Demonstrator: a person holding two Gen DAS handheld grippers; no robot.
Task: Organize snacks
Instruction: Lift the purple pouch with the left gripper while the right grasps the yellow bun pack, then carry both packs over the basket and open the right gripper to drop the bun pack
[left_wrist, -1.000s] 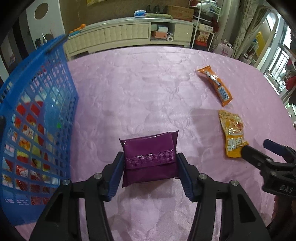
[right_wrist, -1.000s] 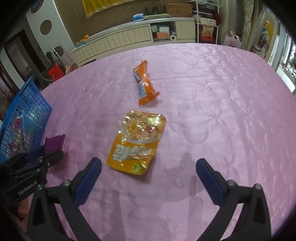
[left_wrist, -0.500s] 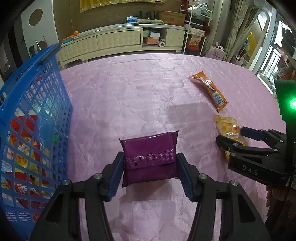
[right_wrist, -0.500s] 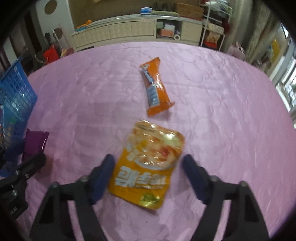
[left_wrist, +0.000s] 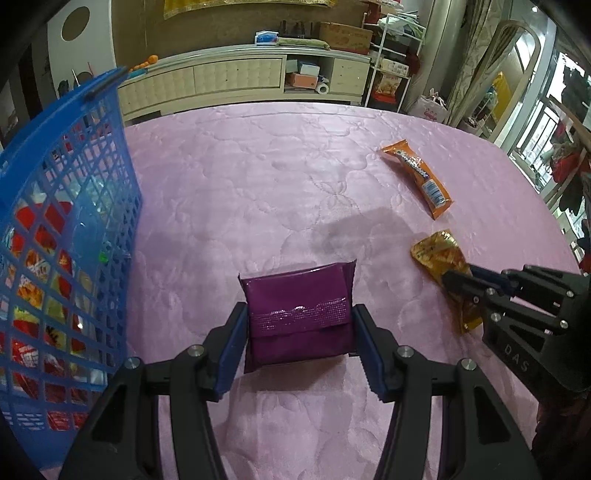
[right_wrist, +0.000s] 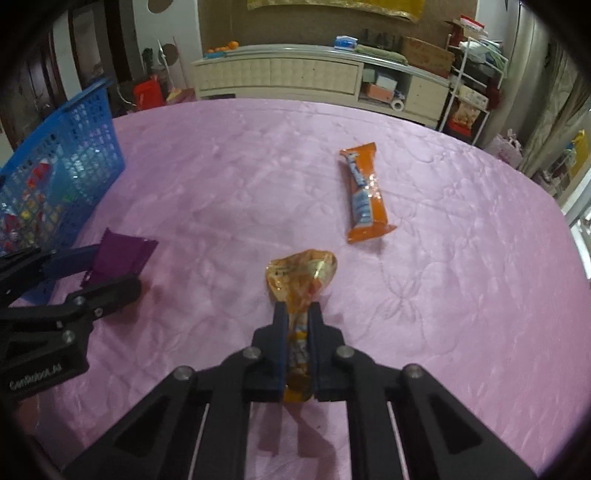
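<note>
My left gripper (left_wrist: 297, 325) is shut on a purple snack packet (left_wrist: 297, 312) and holds it just above the pink tablecloth (left_wrist: 258, 192). My right gripper (right_wrist: 297, 314) is shut on a yellow-orange snack pouch (right_wrist: 304, 273), squeezed narrow between the jaws. The pouch also shows in the left wrist view (left_wrist: 441, 258). An orange snack bar (right_wrist: 364, 194) lies flat beyond it, also seen in the left wrist view (left_wrist: 417, 173). A blue plastic basket (left_wrist: 55, 236) with several snacks inside stands at the left, close to my left gripper.
The basket also shows in the right wrist view (right_wrist: 51, 177) at the far left. A cream sideboard (left_wrist: 240, 79) and shelves with boxes stand beyond the table's far edge. The tablecloth reaches the table's curved right edge (right_wrist: 546, 206).
My right gripper moved forward over the yellow-orange pouch and closed on it, crumpling it. My left gripper kept hold of the purple packet and shifted slightly.
</note>
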